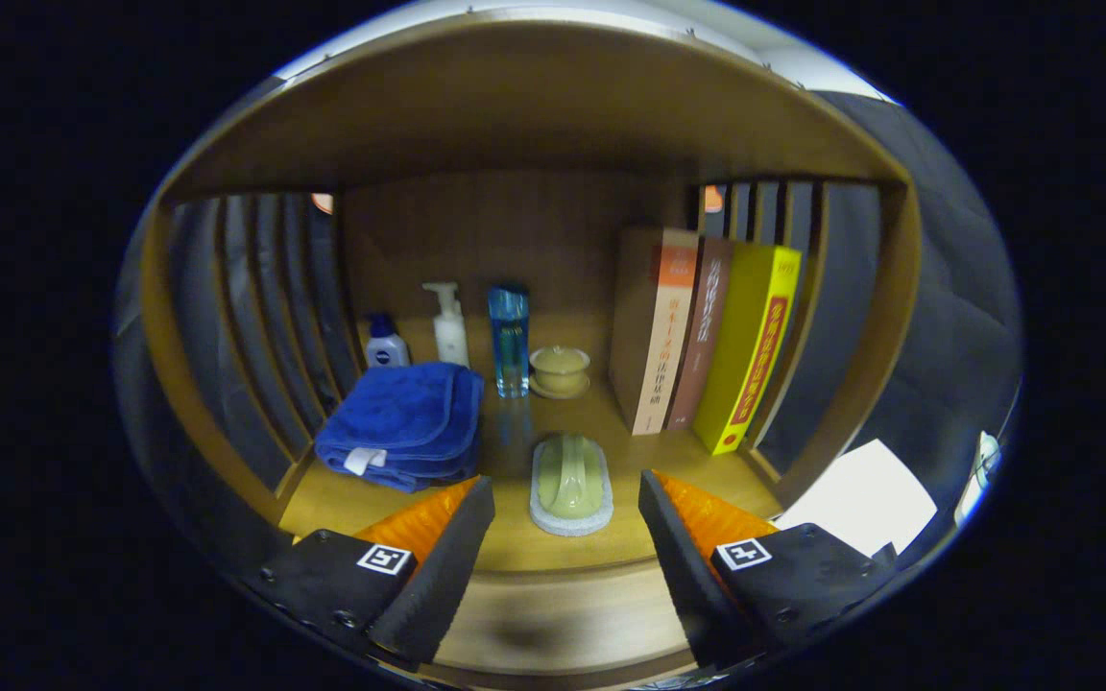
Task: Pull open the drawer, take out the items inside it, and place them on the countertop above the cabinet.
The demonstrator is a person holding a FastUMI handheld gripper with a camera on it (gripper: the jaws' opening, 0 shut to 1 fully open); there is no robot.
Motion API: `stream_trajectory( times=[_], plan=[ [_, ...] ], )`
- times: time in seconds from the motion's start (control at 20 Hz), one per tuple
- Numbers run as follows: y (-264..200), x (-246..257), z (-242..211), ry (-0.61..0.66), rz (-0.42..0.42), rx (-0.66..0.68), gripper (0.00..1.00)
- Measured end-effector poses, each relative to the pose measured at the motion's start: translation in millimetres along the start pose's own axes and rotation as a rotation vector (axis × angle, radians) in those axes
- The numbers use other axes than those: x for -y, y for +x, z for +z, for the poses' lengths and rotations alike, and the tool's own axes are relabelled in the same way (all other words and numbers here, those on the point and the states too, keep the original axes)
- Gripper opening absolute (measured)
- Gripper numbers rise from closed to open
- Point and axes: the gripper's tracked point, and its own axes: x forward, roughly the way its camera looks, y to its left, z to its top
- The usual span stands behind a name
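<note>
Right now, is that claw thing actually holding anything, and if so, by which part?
Nothing is held. The gripper is open, its fingers apart on either side of the green brush, which lies on the countertop untouched.

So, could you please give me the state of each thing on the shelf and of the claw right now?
claw: open, fingers apart, holding nothing
scrubbing brush: lying flat, just ahead between the fingers
blue towel: folded, lying flat
blue bottle: upright, capped
pump bottle: upright
small bottle: upright
lidded cup: lid on, on its saucer
books: three, standing, leaning a little
</note>
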Motion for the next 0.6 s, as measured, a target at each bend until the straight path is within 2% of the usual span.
stream_trajectory(
  times=[0.15,0.3,0.45,0.6],
  plan=[
    [-63,-10,10,-0.020,0.023,0.094,0.99],
    [-115,-13,0,-0.013,0.029,0.173,0.99],
    [-149,-14,-40,0.008,0.054,0.179,0.99],
    [-170,-3,-79,0.034,0.038,0.194,0.99]
  ],
)
